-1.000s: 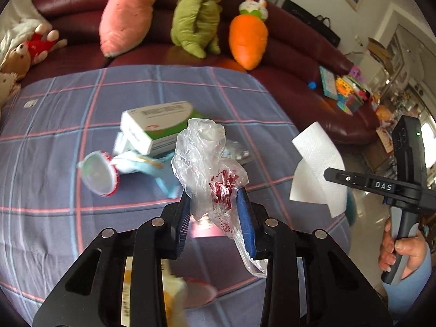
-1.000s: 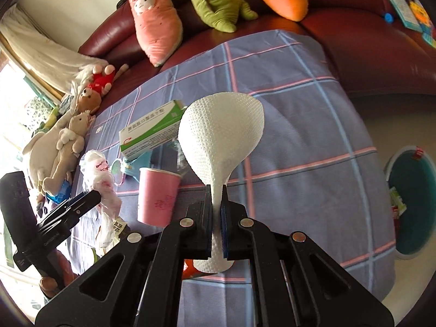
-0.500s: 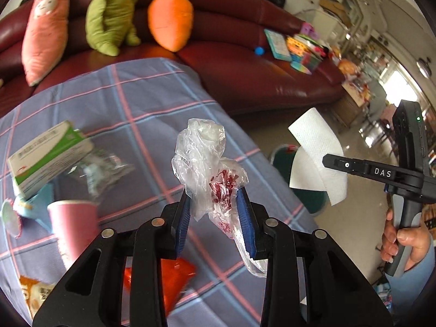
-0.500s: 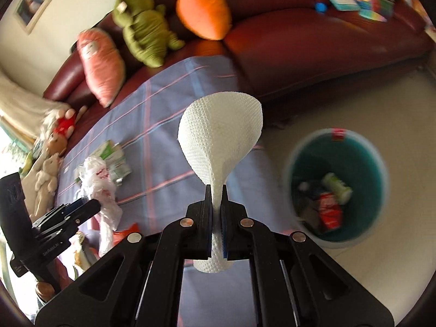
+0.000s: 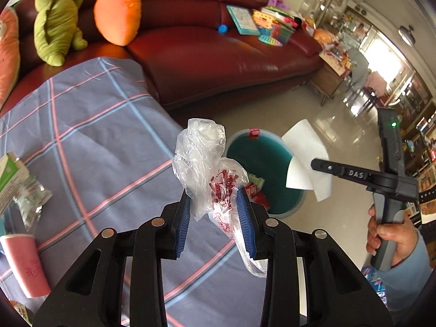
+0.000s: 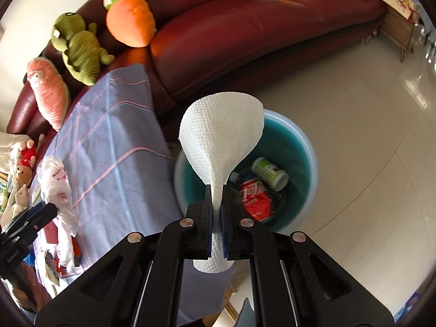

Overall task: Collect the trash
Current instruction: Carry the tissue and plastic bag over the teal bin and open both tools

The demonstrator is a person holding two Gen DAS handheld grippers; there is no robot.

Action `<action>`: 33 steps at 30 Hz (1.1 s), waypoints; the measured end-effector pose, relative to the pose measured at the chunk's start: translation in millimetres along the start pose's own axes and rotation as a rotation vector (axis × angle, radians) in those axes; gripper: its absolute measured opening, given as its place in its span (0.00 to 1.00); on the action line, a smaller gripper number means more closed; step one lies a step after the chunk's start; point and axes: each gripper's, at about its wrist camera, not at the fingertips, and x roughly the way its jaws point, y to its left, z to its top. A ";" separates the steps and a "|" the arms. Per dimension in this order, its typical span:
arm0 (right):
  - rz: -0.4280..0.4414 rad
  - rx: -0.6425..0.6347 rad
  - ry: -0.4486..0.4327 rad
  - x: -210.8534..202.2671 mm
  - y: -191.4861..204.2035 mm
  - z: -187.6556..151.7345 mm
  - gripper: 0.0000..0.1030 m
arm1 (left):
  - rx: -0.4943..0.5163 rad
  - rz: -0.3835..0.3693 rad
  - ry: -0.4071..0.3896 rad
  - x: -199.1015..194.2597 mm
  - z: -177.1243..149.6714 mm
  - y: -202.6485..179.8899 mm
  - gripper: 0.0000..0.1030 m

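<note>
My left gripper (image 5: 215,212) is shut on a crumpled clear plastic bag (image 5: 203,158) with red print, held above the table's right edge. My right gripper (image 6: 216,212) is shut on a white paper towel (image 6: 222,133) and holds it over the teal trash bin (image 6: 297,147) on the floor. The bin holds a red wrapper (image 6: 254,196) and a white-green bottle (image 6: 269,173). In the left wrist view the bin (image 5: 261,152) lies beyond the bag, with the right gripper (image 5: 316,164) and its towel (image 5: 305,147) above its right rim.
The table has a blue plaid cloth (image 5: 95,136). On it at the left are a pink paper cup (image 5: 24,264), a clear wrapper (image 5: 30,199) and a green-white box (image 5: 11,174). A dark red sofa (image 5: 204,49) with plush toys stands behind. The tiled floor (image 6: 368,136) surrounds the bin.
Both grippers have swung right from over the table toward the bin. The bin now lies straight under the paper towel. Both grips are unchanged.
</note>
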 end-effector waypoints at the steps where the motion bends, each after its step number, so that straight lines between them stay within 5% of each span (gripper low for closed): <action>1: -0.007 0.001 0.009 5.2 -5.1 1.0 0.05 | 0.003 -0.001 0.005 4.3 2.3 -3.1 0.33; 12: 0.018 0.014 0.108 53.1 -17.6 8.4 0.12 | 0.024 -0.027 0.062 49.2 21.8 -26.0 0.33; 16: 0.027 0.017 0.106 55.8 -20.1 12.7 0.40 | 0.039 -0.035 0.081 62.4 26.9 -36.5 0.33; 19: 0.022 0.026 0.102 51.9 -28.5 14.6 0.42 | 0.045 -0.043 0.094 71.7 29.2 -43.0 0.33; 27: -0.001 0.066 0.065 28.9 -50.1 15.6 0.66 | 0.088 -0.063 0.125 92.5 31.7 -67.7 0.33; 33: -0.005 0.083 0.043 14.4 -59.7 14.1 0.67 | 0.132 -0.048 0.144 116.2 35.6 -84.1 0.36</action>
